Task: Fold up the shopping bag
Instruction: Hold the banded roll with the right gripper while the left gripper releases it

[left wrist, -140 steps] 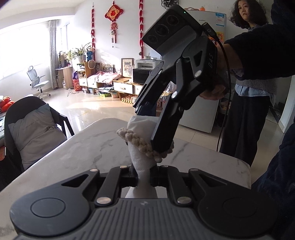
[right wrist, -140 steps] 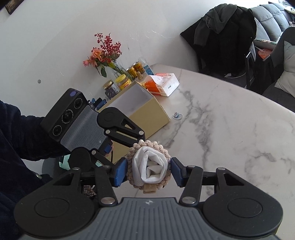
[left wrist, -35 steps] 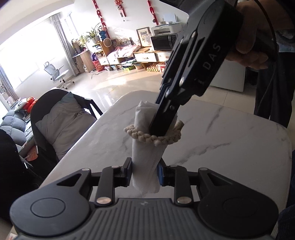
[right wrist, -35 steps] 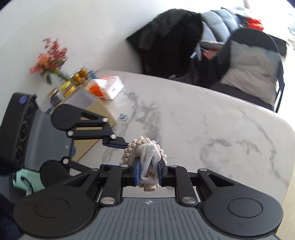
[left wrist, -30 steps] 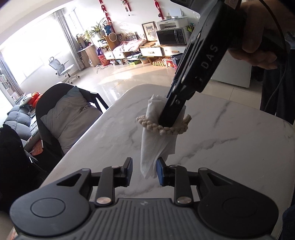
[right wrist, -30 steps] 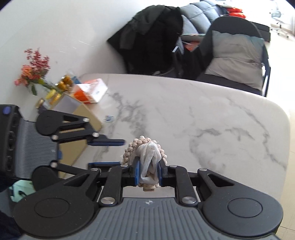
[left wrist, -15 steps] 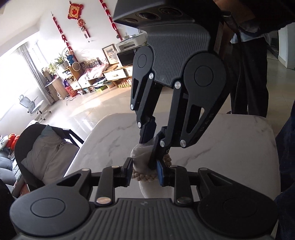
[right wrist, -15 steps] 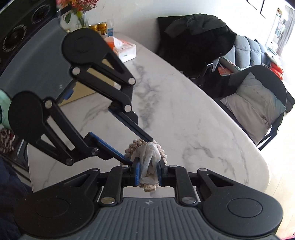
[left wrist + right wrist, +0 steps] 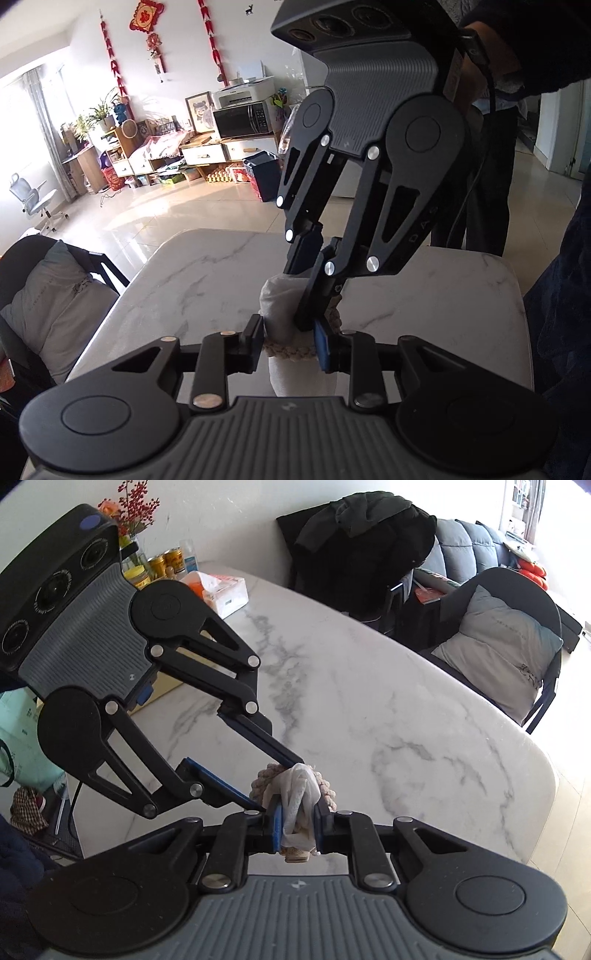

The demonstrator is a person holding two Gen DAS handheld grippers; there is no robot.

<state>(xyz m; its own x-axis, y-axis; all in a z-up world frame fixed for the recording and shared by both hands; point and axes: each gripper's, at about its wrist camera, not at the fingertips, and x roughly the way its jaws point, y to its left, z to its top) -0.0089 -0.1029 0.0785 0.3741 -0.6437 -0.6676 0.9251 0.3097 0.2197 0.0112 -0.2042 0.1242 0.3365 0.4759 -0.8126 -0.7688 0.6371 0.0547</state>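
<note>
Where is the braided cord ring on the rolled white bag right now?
The braided cord ring circles the rolled white bag, low and central in both wrist views above the marble table, between the left tool fingers and just beyond the right tool.

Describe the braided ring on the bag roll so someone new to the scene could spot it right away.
Start at the white marble table. Above its near part the left gripper and right gripper meet on a rolled white shopping bag. The braided ring circles that roll like a napkin ring: a knobbly beige cord loop, the only textured, rope-like thing among smooth cloth and black metal.
</note>
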